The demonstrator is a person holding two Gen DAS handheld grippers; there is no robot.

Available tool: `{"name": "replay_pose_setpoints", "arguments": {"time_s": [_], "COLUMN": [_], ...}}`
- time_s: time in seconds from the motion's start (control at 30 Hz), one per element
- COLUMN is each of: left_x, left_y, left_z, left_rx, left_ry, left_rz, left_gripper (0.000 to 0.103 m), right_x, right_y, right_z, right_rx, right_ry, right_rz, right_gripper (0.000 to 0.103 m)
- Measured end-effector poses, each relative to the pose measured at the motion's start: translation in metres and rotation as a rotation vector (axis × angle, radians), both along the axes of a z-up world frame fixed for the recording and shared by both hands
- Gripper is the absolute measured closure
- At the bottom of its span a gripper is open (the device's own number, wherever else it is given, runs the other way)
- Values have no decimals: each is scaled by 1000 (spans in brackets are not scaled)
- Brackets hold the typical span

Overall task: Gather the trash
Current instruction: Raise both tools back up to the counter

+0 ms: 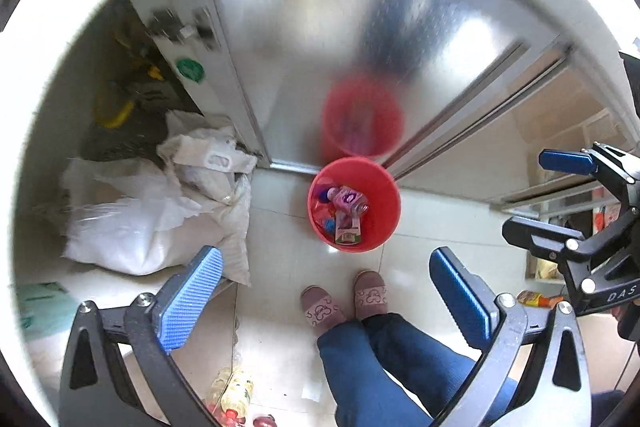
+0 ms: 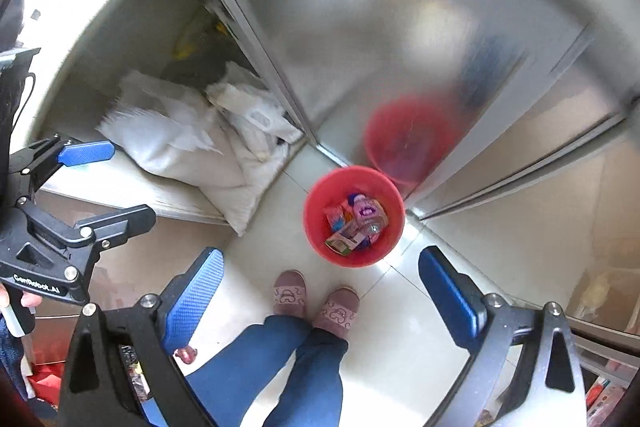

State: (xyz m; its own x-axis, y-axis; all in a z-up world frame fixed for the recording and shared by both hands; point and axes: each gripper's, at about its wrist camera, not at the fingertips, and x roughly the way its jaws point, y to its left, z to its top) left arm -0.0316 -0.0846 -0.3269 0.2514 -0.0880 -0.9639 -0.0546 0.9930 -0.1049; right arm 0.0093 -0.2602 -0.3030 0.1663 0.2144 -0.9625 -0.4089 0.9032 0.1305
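On the tiled floor just beyond my two slippers I see one red bucket against the steel door, holding a pink-labelled bottle, a carton and wrappers, while my left gripper and right gripper both gape wide, empty.

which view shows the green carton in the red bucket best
The left wrist view: the green carton lies front-on in the red bucket, its printed face readable. The right wrist view shows the same carton tilted and partly tucked under the pink bottle.
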Motion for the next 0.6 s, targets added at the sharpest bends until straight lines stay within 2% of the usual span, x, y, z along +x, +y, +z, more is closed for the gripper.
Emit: {"name": "replay_pose_setpoints", "arguments": {"time_s": [0.3, 0.47, 0.6], "left_x": [-20, -20, -14], "left_y": [-8, -15, -12], "left_z": [116, 156, 180], "left_rx": [11, 30, 53], "left_ry": [-88, -127, -154], "left_rz": [62, 67, 70], "left_gripper": [0, 0, 0], "right_x": [-16, -17, -8], "right_y": [-2, -7, -7], "right_z": [110, 148, 166], "right_rx": [49, 73, 90], "right_ry": [-119, -181, -216], "right_rz": [6, 12, 7], "right_gripper": [1, 1, 1]}}
